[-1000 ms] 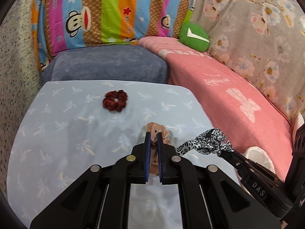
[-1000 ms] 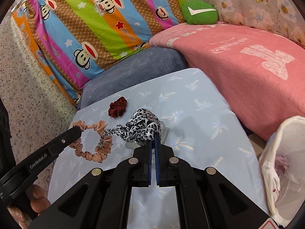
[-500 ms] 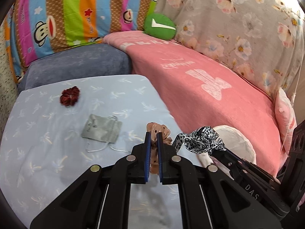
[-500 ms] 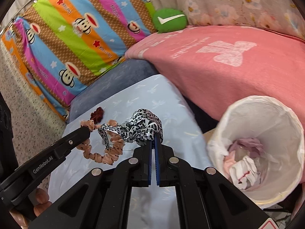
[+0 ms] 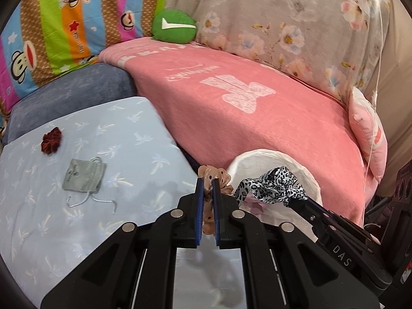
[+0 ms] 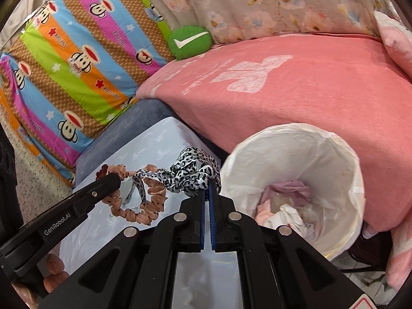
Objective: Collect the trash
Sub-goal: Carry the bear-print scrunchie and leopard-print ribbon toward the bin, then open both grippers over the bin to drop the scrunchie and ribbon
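My left gripper is shut on a tan dotted scrunchie, seen as a hanging ring in the right wrist view. My right gripper is shut on a leopard-print scrunchie, also visible in the left wrist view. Both are held in the air at the table's right edge, beside a white-lined trash bin with crumpled tissues inside; its rim shows behind the scrunchies in the left wrist view. A dark red scrunchie and a grey drawstring pouch lie on the light blue tablecloth.
A pink blanket covers the sofa behind the bin. A green cushion, striped monkey-print pillow and floral cover line the back. A grey-blue cushion borders the table's far edge.
Both grippers have carried their scrunchies to the right, from over the table to beside the bin. The bin now fills much of the right wrist view.
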`<state>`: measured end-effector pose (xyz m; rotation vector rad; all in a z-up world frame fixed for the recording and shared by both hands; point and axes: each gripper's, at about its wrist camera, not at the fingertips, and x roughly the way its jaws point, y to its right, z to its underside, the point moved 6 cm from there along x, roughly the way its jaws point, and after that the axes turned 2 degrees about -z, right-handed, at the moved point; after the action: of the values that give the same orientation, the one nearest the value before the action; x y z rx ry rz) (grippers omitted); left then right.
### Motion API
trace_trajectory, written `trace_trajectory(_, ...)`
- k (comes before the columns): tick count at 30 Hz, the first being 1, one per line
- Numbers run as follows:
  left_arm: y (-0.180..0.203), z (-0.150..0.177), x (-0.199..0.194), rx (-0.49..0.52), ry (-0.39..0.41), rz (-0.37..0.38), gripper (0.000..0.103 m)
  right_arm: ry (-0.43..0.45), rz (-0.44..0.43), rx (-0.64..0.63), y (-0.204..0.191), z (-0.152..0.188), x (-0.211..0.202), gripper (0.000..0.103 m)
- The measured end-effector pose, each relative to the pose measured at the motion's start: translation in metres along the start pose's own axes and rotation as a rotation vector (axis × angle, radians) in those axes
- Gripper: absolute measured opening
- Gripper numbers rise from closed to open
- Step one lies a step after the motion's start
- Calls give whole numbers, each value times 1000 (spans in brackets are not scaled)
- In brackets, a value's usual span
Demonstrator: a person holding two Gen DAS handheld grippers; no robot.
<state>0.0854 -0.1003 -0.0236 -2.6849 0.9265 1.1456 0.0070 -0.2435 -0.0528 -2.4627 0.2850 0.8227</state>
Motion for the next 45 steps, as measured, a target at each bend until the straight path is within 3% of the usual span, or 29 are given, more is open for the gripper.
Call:
trace_trajectory(13,57,3,20,80,-38,66,9,26,54,67,58,-4,-19,3)
trace_trajectory(19,77,3,27,86,-59,114,11,37,70,83,69,-5,-24,10)
trace_trajectory(24,86,6,29,116,-50,107,29,45,72,95,74,-8,-28,14)
trace_trajectory(26,85,6,29,115,-50,88,52,50,72,94,74,-9,-30,18)
trace_trajectory(27,83,6,29,111,-45,79,55,51,72,92,73,-9,-30,19)
trace_trajectory(36,70,3,25,95,-28,47,56,32,67,70,66,-5,-25,21)
trace_trajectory(45,40,4,18,45,-13,17,56,-7,34,12,34,5,-12,26)
